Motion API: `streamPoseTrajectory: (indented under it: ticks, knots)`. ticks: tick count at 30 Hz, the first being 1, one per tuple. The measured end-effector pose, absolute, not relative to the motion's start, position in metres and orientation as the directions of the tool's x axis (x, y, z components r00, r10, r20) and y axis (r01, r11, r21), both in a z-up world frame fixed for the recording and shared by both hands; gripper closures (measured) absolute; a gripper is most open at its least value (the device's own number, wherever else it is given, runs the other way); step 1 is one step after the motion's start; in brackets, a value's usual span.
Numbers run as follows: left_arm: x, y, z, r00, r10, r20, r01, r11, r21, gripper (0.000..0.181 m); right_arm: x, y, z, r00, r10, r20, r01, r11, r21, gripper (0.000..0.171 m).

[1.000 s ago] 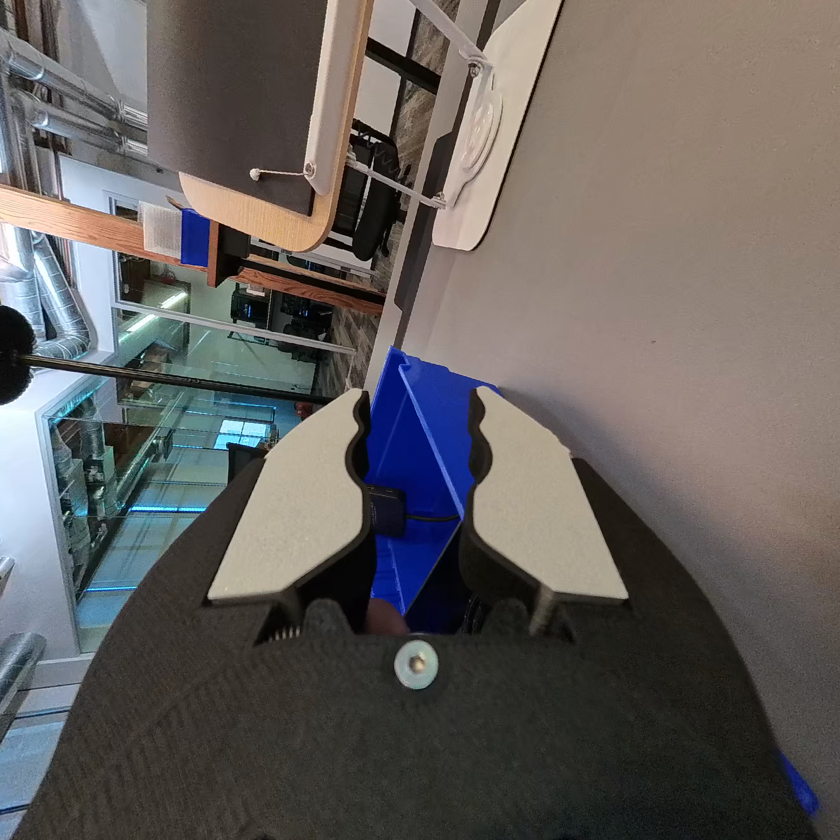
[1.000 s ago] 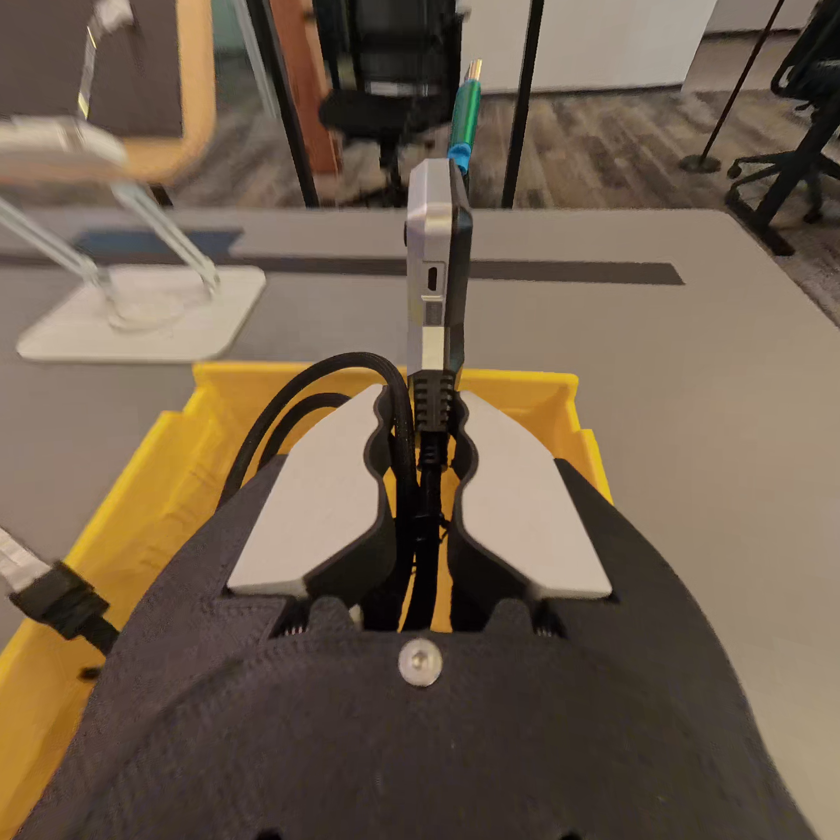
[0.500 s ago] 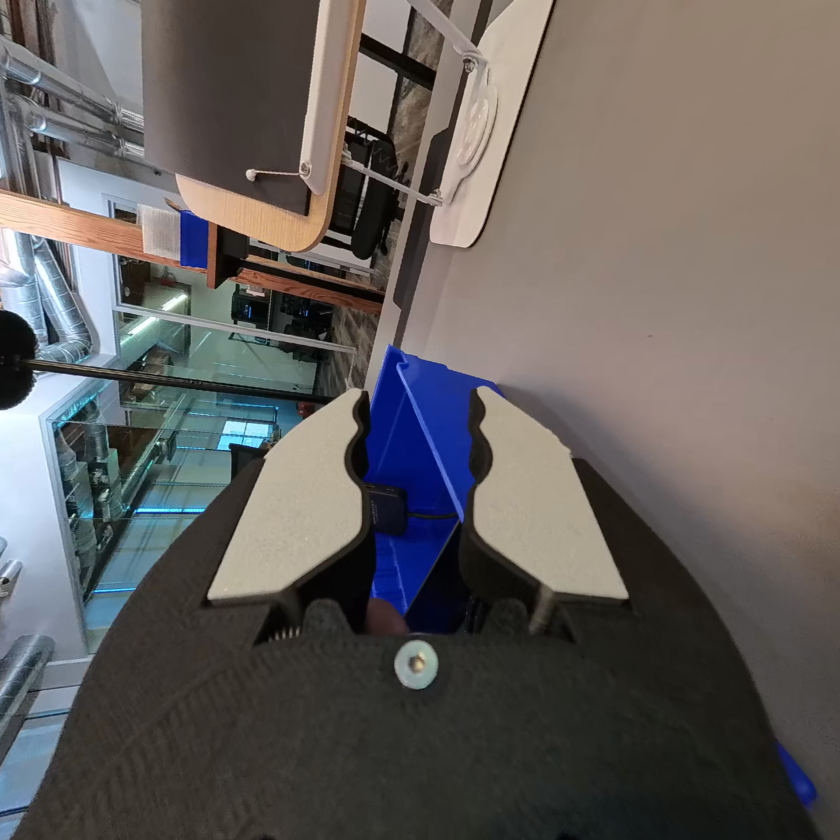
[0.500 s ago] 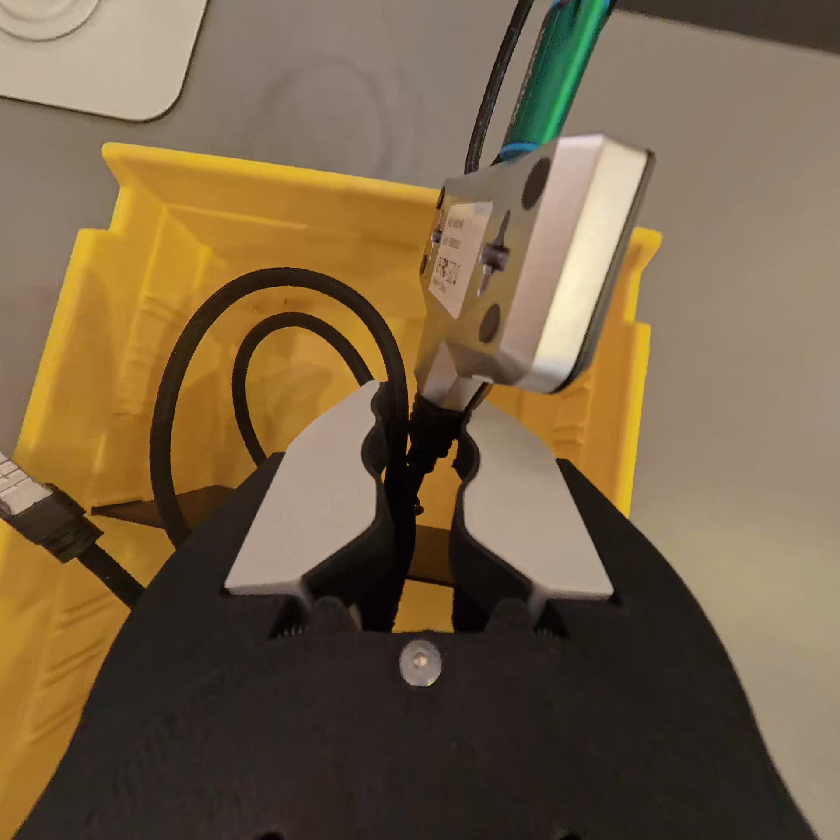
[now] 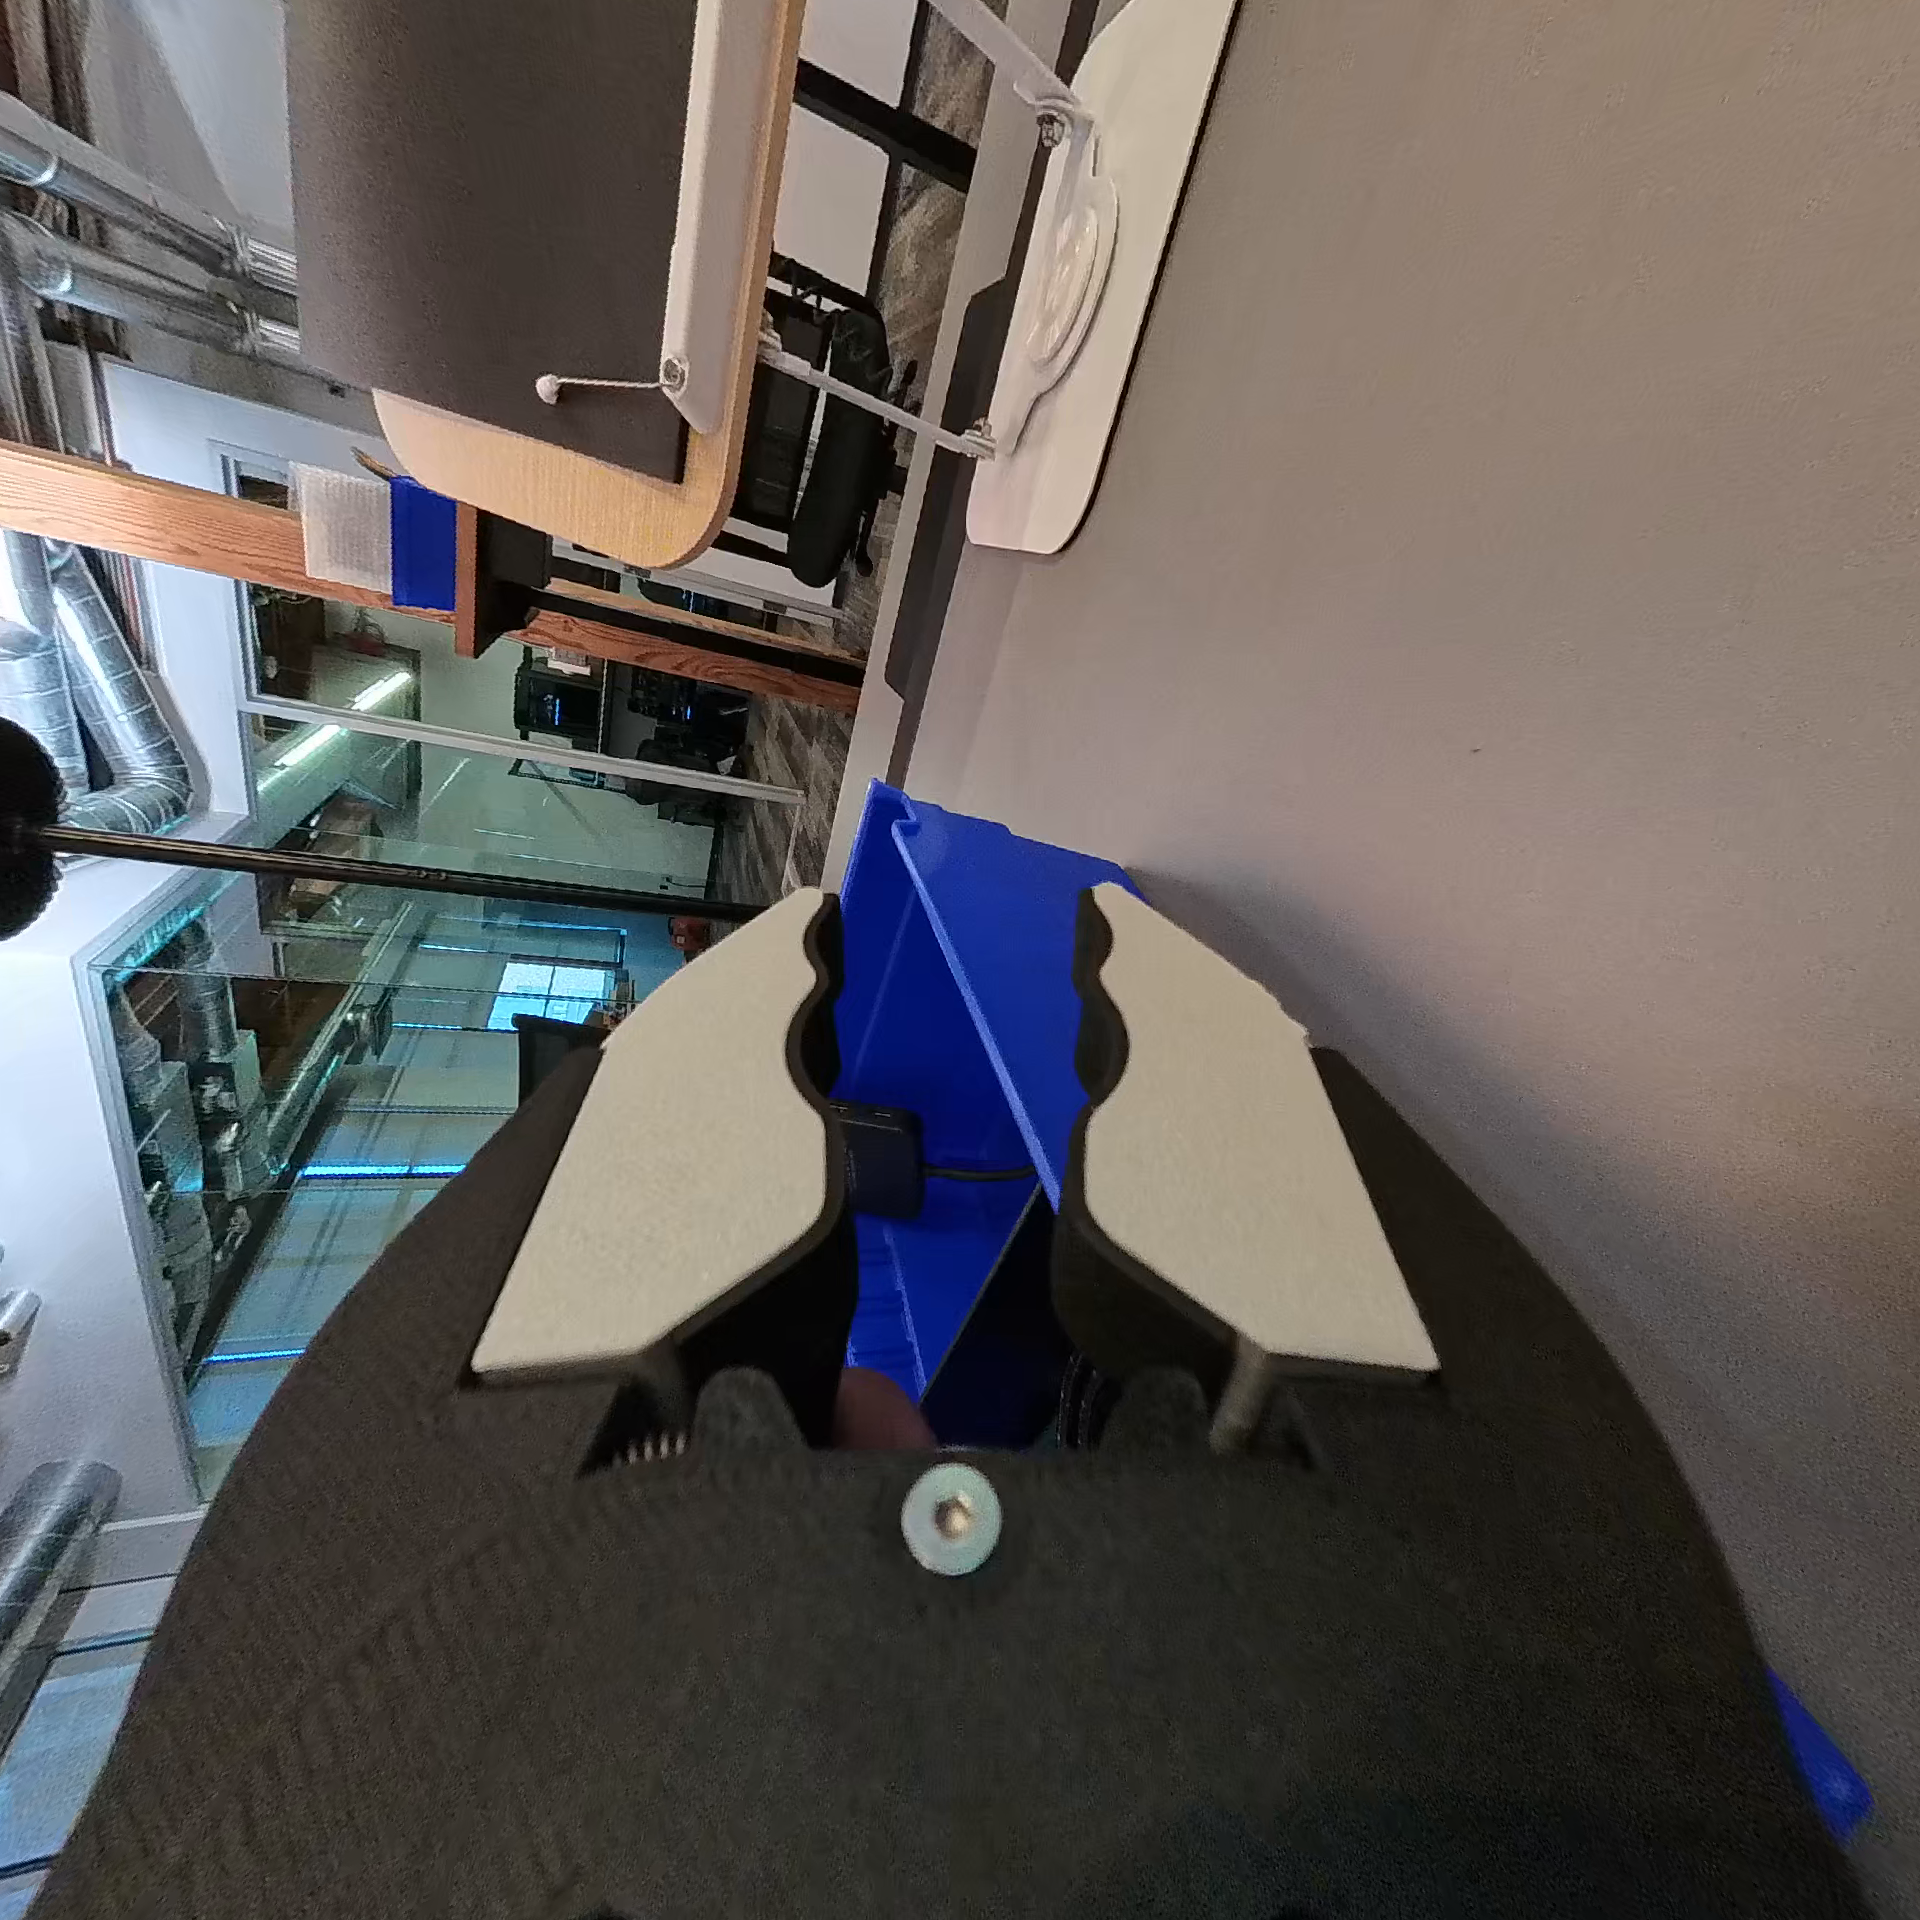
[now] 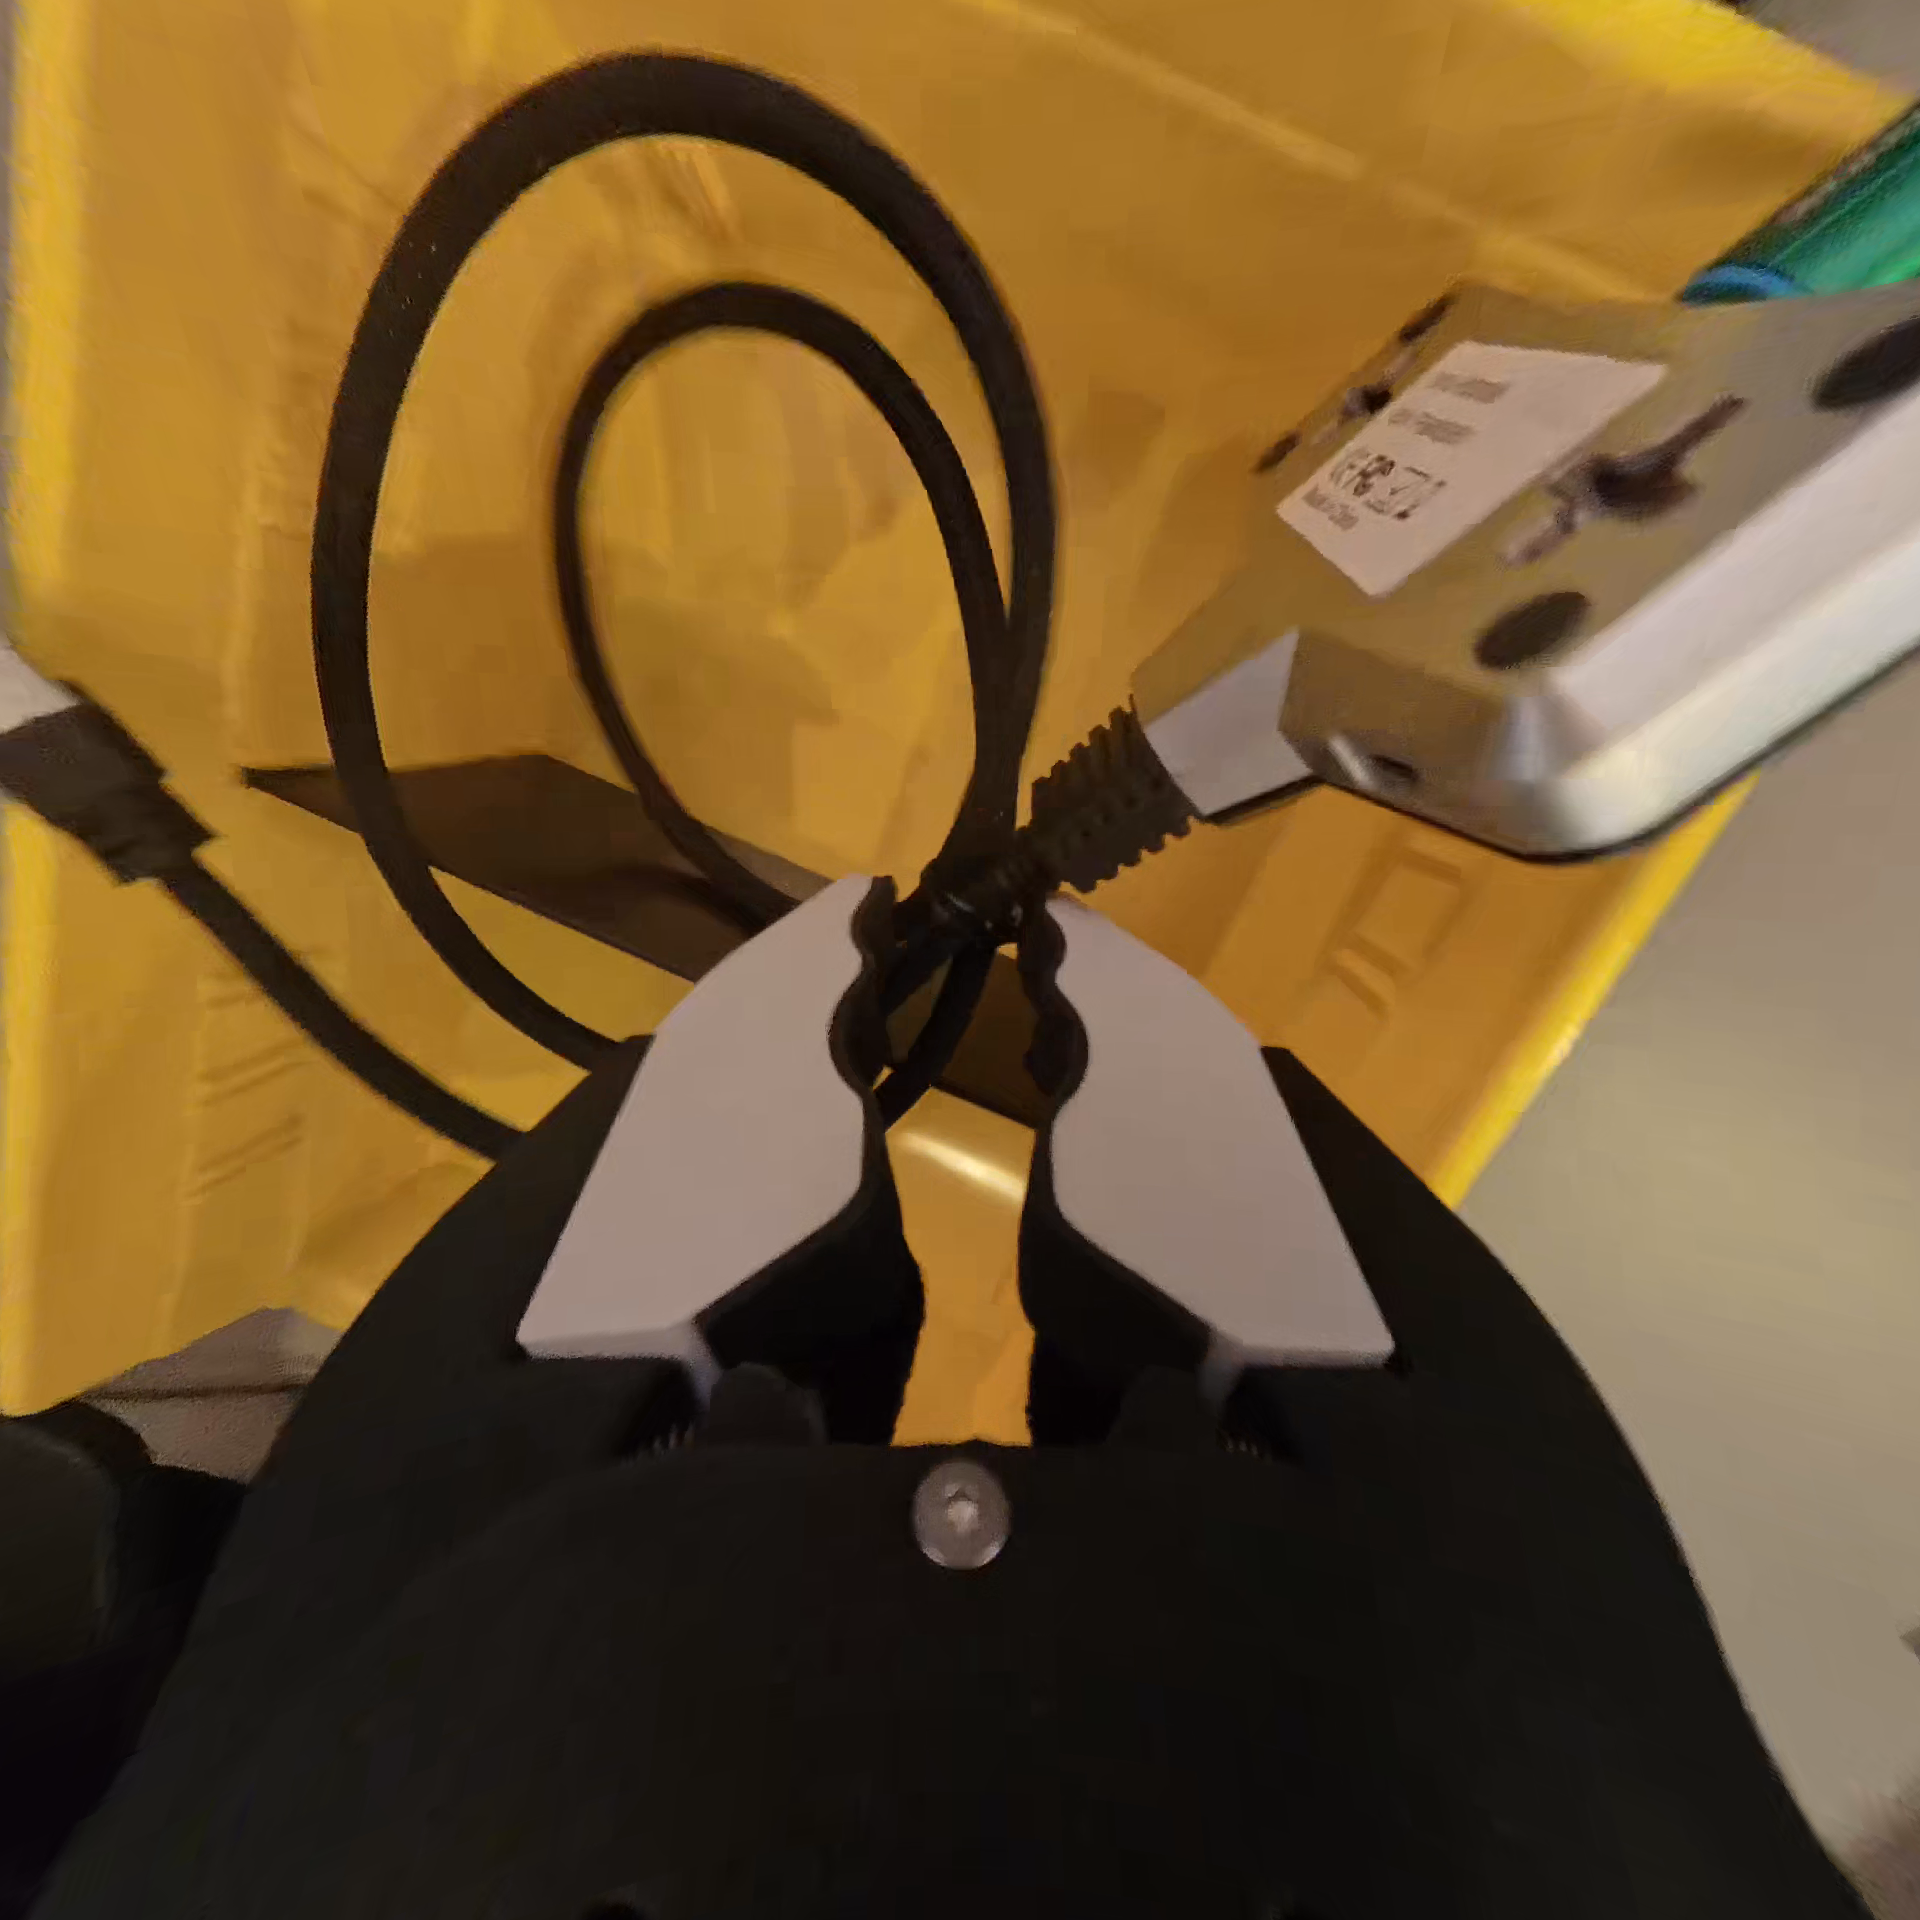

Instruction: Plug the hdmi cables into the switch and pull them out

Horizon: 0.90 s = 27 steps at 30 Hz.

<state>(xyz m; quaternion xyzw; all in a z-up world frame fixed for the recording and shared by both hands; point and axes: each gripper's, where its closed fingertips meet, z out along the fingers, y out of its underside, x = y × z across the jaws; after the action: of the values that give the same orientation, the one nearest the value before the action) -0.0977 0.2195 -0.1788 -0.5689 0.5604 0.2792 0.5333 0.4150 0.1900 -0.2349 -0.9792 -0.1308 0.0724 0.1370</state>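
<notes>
In the right wrist view my right gripper (image 6: 961, 914) is shut on a black HDMI cable (image 6: 997, 888) just behind its ribbed plug. The plug sits in a silver switch (image 6: 1558, 540), which hangs tilted to the upper right over the yellow bin (image 6: 1195, 260). A green plug (image 6: 1849, 229) sticks out of the switch's far end. The cable loops (image 6: 436, 260) over the bin. In the left wrist view my left gripper (image 5: 951, 914) is open and empty, with a blue bin (image 5: 966, 1039) between its fingers. A small black device (image 5: 878, 1158) with a thin cable lies in that bin.
The grey table (image 5: 1507, 727) runs along the right in the left wrist view, with a white stand base (image 5: 1091, 260) farther off. A second black connector (image 6: 94, 769) shows at the left edge of the yellow bin, and a black divider (image 6: 499, 821) crosses it. Tip to tip, the grippers are about 50 centimeters apart. The left tips stand about 20 centimeters off the small black device (image 5: 878, 1158).
My right gripper has tipped down and moved close over the yellow bin. The switch has swung from upright to the upper right. The left gripper has stayed still.
</notes>
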Motion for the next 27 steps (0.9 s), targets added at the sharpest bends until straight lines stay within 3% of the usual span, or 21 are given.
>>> streamPoseTrajectory:
  ticks: [4, 8, 13, 18, 27]
  knots:
    - [-0.098, 0.218, -0.178, 0.222, -0.343, -0.913, -0.933, 0.197, -0.301, 0.138, 0.406, 0.199, -0.229, 0.943, 0.247, -0.224, 0.150, -0.914, -0.377, 0.155]
    - [-0.097, 0.219, -0.178, 0.219, -0.340, -0.915, -0.934, 0.198, -0.297, 0.139, 0.391, 0.213, -0.212, 0.879, 0.195, -0.435, -0.051, -0.870, -0.491, 0.157]
    - [-0.098, 0.220, -0.179, 0.216, -0.340, -0.915, -0.936, 0.194, -0.293, 0.139, 0.386, 0.228, -0.223, 0.869, 0.109, -0.483, -0.161, -0.860, -0.484, 0.157]
    - [-0.098, 0.219, -0.179, 0.219, -0.340, -0.915, -0.935, 0.195, -0.296, 0.139, 0.388, 0.234, -0.237, 0.941, 0.085, -0.327, -0.056, -0.915, -0.400, 0.157]
    - [-0.098, 0.217, -0.178, 0.215, -0.343, -0.914, -0.934, 0.202, -0.295, 0.138, 0.396, 0.232, -0.264, 0.976, 0.219, -0.017, 0.219, -0.976, -0.022, 0.156]
